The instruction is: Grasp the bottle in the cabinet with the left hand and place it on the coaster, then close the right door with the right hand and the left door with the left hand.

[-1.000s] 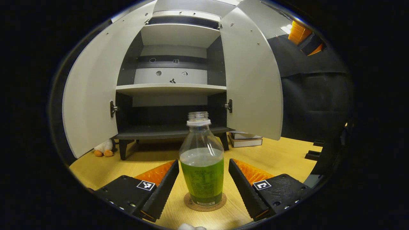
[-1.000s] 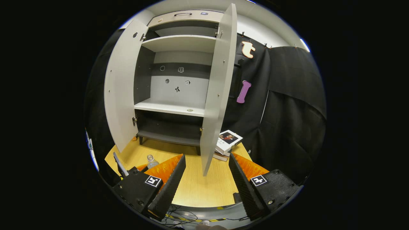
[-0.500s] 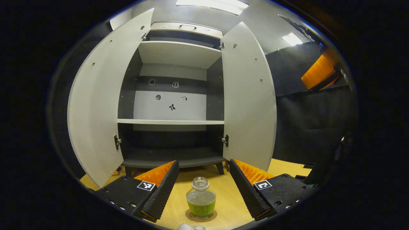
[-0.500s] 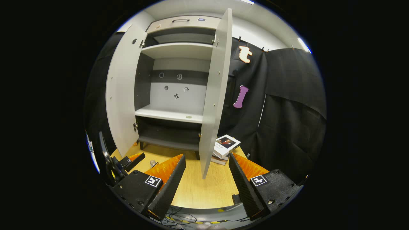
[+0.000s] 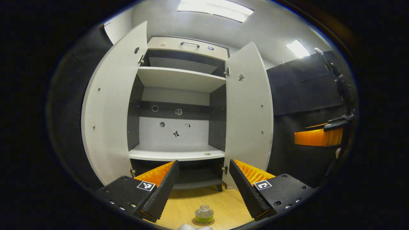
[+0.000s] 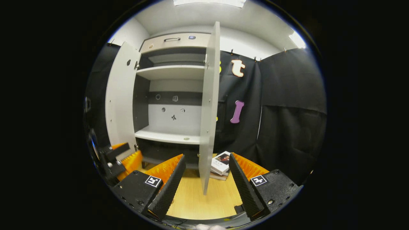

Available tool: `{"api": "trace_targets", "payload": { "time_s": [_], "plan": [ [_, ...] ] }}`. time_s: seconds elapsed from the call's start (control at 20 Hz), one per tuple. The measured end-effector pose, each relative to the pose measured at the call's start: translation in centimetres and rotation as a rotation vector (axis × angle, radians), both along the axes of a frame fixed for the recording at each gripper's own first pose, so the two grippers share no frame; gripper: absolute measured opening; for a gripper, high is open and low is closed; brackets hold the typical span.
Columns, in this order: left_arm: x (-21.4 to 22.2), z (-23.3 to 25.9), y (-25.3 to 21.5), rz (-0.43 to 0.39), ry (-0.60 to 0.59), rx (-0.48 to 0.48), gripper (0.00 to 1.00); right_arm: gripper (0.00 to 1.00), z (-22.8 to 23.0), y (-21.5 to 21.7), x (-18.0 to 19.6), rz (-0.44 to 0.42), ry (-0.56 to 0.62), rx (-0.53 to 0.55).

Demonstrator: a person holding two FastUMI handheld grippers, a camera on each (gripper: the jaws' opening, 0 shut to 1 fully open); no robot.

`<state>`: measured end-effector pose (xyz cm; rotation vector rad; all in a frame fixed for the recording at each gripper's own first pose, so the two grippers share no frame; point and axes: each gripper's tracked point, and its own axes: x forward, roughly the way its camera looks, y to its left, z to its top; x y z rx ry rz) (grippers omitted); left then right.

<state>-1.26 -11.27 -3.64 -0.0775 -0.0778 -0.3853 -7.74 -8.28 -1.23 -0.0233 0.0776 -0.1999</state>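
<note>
One bottle [image 5: 204,214], two doors [image 5: 110,111], two claws [image 5: 202,187]

Left gripper view: rides on the left gripper [image 5: 203,185], raised above the counter [image 5: 220,201], facing the open cabinet [image 5: 179,105] head-on at 12 o'clock; bottle [image 5: 204,214] far below at 6 o'clock.
Right gripper view: rides on the right gripper [image 6: 207,183], standing off to the cabinet's [image 6: 172,102] right, looking along the edge of the right door [image 6: 209,108] at 12 o'clock.
Shared field: cabinet shelves, both doors, wooden counter [image 6: 198,198].
Cross-sighting: right gripper [image 5: 318,136] at 3 o'clock in left gripper view; left gripper [image 6: 123,158] at 8 o'clock in right gripper view.
</note>
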Motion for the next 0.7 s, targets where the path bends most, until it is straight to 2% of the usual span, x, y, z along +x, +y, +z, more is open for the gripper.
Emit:
{"api": "trace_targets", "payload": {
  "time_s": [0.15, 0.3, 0.45, 0.5, 0.55, 0.6, 0.7],
  "plan": [
    [-1.3, 1.3, 4.2, 0.064, 0.042, -0.008, 0.96, 0.84, 1.1, -2.5, 0.7, -0.027, -0.037, -0.004],
    [-3.2, 1.4, 9.2, 0.175, 0.059, 0.047, 0.96, 0.84, 2.5, -6.2, 2.1, -0.071, -0.062, -0.005],
    [-5.6, 0.5, 12.4, 0.266, 0.093, 0.097, 0.96, 0.84, 4.1, -8.9, 4.4, -0.059, -0.090, 0.041],
    [-6.1, 0.6, 13.0, 0.290, 0.095, 0.098, 0.96, 0.84, 4.6, -10.1, 5.2, -0.063, -0.099, 0.042],
    [-6.5, 0.8, 13.2, 0.309, 0.096, 0.094, 0.92, 0.84, 5.1, -11.1, 6.1, -0.064, -0.101, 0.040],
    [-6.9, 0.9, 13.0, 0.315, 0.102, 0.086, 0.95, 0.84, 5.7, -11.8, 7.1, -0.055, -0.109, 0.044],
    [-7.7, 1.0, 12.3, 0.323, 0.120, 0.078, 0.96, 0.84, 6.6, -12.4, 9.3, -0.025, -0.114, 0.060]
  ]
}}
